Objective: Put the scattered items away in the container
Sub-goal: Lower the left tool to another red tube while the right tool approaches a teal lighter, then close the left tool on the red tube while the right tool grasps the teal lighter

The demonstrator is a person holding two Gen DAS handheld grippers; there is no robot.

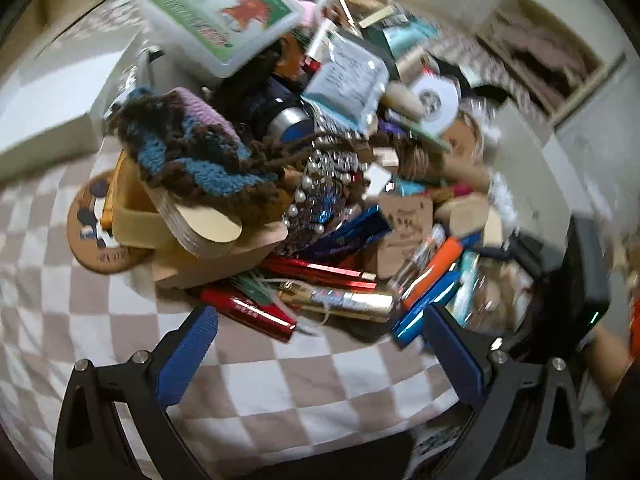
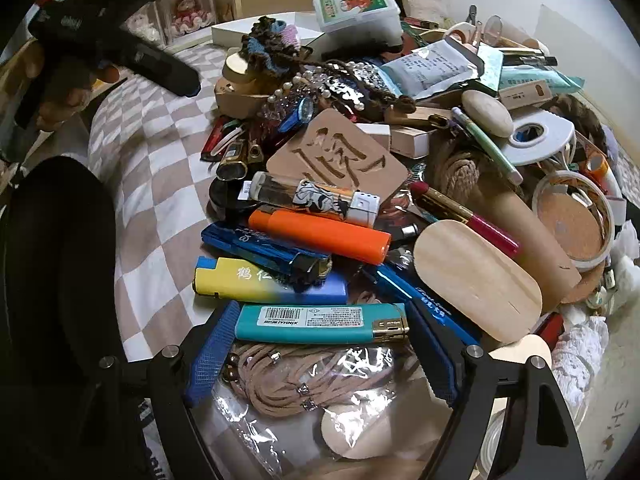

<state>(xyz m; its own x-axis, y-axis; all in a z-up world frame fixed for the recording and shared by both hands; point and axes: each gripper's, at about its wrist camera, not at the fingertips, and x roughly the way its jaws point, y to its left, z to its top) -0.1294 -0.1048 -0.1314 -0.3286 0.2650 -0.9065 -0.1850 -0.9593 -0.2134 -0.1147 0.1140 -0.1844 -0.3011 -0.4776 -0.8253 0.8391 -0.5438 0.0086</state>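
Observation:
A heap of small items covers the checkered cloth [image 1: 100,300]. In the right wrist view a teal lighter [image 2: 320,322] lies crosswise between my right gripper's [image 2: 322,340] blue pads [image 2: 212,344], its two ends meeting them. Behind it lie a yellow-and-blue lighter [image 2: 268,282], an orange lighter [image 2: 320,234] and a wooden plaque [image 2: 340,160]. My left gripper [image 1: 320,316] is open over bare cloth at the heap's near edge, just short of a red tube [image 1: 248,312] and a gold tube [image 1: 352,300]. Nothing is between its fingers. No container is clearly identifiable.
A clear plastic box with a green label [image 1: 224,12] tops the heap beside a crocheted pouch [image 1: 192,152]. A flat white box [image 1: 40,120] lies at the far left. A bagged cord [image 2: 288,380] sits under my right gripper. A hand holds the left gripper [image 2: 120,40] at upper left.

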